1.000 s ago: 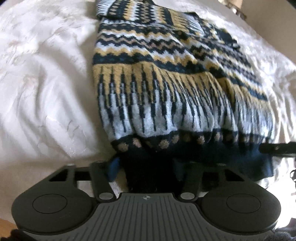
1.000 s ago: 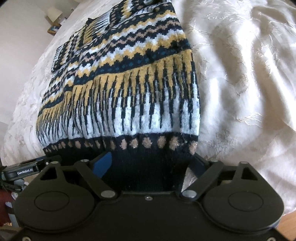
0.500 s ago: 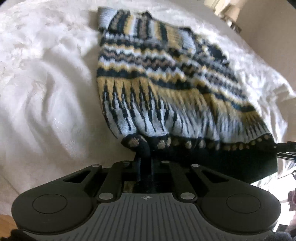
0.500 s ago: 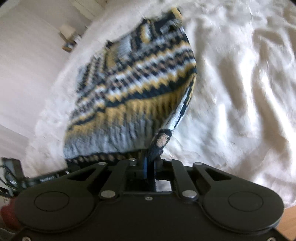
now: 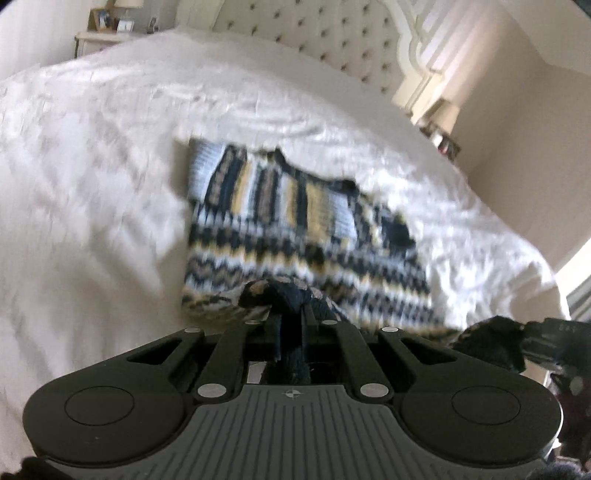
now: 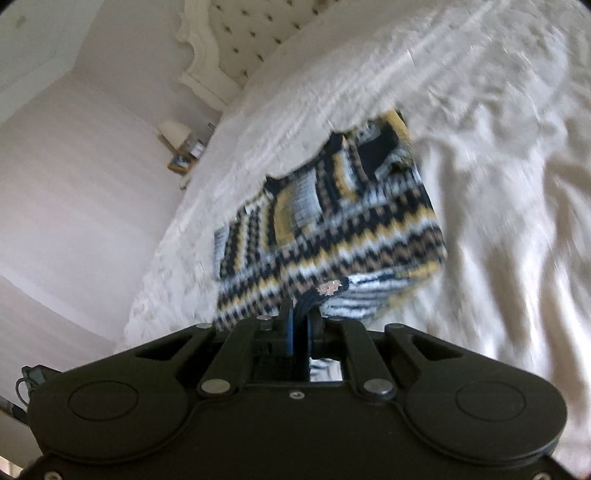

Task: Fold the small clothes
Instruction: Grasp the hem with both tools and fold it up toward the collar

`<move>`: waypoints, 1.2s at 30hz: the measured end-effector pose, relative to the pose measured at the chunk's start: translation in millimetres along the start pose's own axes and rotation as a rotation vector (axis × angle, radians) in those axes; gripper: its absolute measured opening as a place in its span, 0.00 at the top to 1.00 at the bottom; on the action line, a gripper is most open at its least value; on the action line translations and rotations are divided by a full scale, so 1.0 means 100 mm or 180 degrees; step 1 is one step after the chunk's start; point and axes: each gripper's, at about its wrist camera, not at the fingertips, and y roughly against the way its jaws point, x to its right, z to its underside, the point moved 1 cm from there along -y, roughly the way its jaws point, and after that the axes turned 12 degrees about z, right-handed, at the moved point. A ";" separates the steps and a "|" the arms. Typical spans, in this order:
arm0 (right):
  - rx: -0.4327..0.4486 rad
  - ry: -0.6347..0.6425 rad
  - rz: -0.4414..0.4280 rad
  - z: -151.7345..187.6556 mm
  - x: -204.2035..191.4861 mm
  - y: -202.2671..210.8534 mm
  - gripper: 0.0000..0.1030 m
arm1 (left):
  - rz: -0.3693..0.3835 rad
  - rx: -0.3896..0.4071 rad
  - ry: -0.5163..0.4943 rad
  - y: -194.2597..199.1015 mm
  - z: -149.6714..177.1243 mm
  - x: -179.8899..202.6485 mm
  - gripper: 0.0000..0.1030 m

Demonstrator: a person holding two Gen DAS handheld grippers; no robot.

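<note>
A small knitted sweater in navy, yellow and pale blue bands lies on a white bedspread. My left gripper is shut on the dark hem at the sweater's left corner, bunched up between its fingers. In the right wrist view the sweater shows the same way, and my right gripper is shut on the hem's right corner. Both corners are lifted off the bed, so the lower part of the sweater hangs up toward the grippers while its upper part rests flat. The right gripper shows at the left wrist view's right edge.
A tufted cream headboard stands at the far end of the bed. Bedside tables with lamps and small items sit on either side. Wrinkled bedspread spreads wide around the sweater.
Both grippers went from open around the hem to shut on it, then rose, lifting the hem off the bed. The views tilted up and the headboard came into sight.
</note>
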 end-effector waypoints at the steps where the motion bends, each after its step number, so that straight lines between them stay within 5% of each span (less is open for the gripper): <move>1: 0.0027 -0.0011 -0.0027 -0.08 -0.01 -0.03 0.86 | 0.0001 0.0035 -0.0002 0.00 -0.06 0.01 0.92; 15: 0.0219 0.0108 -0.0254 -1.38 -0.13 -0.78 0.86 | -0.0221 0.0381 -0.0140 -0.69 -1.19 0.05 0.92; 29: -0.0145 -0.0062 0.0088 -2.00 0.05 -1.82 0.86 | -0.0537 0.0008 0.0103 -1.66 -1.65 -0.36 0.91; 34: -0.0256 -0.0232 0.0332 -2.06 0.14 -2.06 0.75 | -0.0516 -0.0189 0.0224 -1.88 -1.73 -0.58 0.87; 36: -0.0245 -0.0299 0.0428 -2.08 0.15 -2.10 0.56 | -0.0424 -0.0278 0.0288 -1.94 -1.77 -0.69 0.75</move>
